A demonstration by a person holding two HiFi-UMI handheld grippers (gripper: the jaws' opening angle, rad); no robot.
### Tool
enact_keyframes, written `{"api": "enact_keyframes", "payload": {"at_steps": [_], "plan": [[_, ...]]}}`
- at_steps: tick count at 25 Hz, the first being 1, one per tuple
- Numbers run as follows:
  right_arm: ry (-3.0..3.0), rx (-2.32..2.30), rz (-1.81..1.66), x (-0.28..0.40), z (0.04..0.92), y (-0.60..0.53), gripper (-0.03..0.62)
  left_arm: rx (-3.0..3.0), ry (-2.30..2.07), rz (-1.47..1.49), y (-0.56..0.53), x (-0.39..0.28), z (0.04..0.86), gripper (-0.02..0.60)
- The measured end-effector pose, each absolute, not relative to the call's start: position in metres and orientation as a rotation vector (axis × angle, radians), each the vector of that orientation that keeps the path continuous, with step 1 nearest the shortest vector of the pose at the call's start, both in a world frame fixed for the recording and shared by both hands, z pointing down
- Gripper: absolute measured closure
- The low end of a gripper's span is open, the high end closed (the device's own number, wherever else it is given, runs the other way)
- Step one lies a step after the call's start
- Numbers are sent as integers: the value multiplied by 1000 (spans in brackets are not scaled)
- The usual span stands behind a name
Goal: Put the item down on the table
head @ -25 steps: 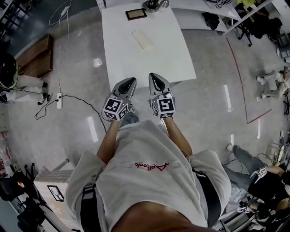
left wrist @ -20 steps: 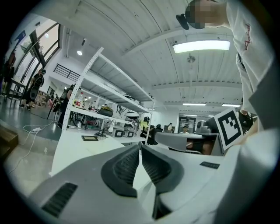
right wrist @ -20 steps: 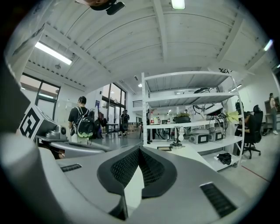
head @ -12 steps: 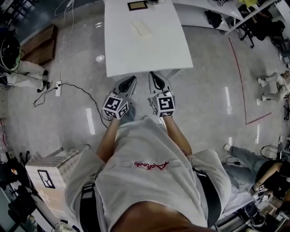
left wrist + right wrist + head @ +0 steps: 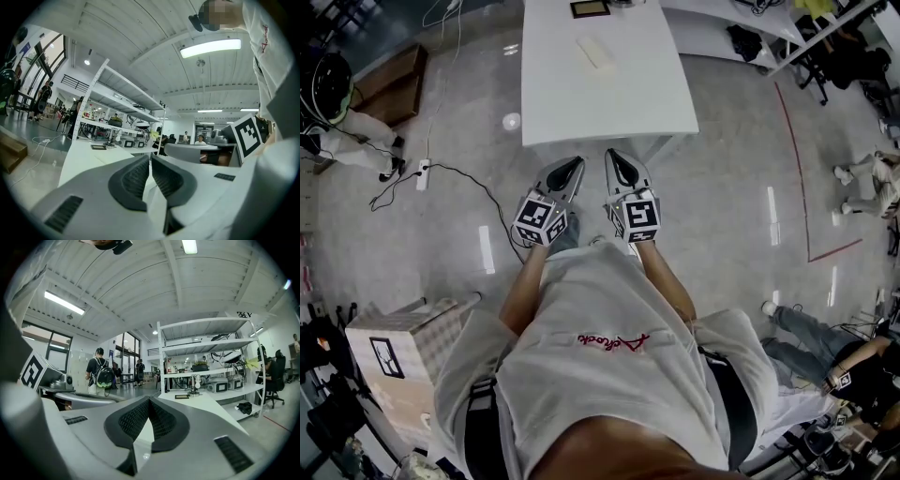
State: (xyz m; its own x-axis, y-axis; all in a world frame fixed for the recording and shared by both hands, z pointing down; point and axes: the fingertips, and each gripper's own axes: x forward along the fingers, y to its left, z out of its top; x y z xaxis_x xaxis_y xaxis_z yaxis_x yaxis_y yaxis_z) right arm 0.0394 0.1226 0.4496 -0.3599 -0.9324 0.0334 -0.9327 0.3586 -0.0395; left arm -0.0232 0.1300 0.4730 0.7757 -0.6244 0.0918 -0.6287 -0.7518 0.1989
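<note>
**Both grippers shut and empty, pale item lying on the table**

Head view, near to far: the person's white shirt [image 5: 600,375] fills the bottom, with both forearms stretched forward. The left gripper [image 5: 570,167] and right gripper [image 5: 617,157] are held side by side, close together but not touching. Both point level at the table [image 5: 581,108]. Each one's marker cube [image 5: 540,221] sits at the wrist end.

The left gripper view shows the ribbed pads [image 5: 136,180] pressed together at the tips, with nothing between them. The right gripper view shows the same: jaws closed pad to pad, holding nothing.

Both tips sit over the grey floor [image 5: 722,216], just short of the table's near edge.

The task's thing looks to be the pale flat rectangular item [image 5: 595,53]. It lies flat on the white tabletop, towards the far half, slightly skewed and well apart from both grippers. Past it, at the far edge, there's a dark framed panel [image 5: 590,8]; I can't tell what it is.

On the floor to the left, a power strip [image 5: 423,174] trails a cable. A cardboard box [image 5: 394,361] sits at lower left, and a red line [image 5: 797,159] runs along the floor on the right.

In the right gripper view, a white shelf rack [image 5: 206,362] stands behind the table, and a person with a backpack [image 5: 99,373] stands far off to the left
</note>
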Motion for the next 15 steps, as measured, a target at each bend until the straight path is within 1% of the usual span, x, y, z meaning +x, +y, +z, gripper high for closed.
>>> {"api": "enact_keyframes", "payload": {"at_steps": [15], "plan": [[-2592,1769,64,38,445,132,599,2749,-982,9,137,-22,470,546]]}}
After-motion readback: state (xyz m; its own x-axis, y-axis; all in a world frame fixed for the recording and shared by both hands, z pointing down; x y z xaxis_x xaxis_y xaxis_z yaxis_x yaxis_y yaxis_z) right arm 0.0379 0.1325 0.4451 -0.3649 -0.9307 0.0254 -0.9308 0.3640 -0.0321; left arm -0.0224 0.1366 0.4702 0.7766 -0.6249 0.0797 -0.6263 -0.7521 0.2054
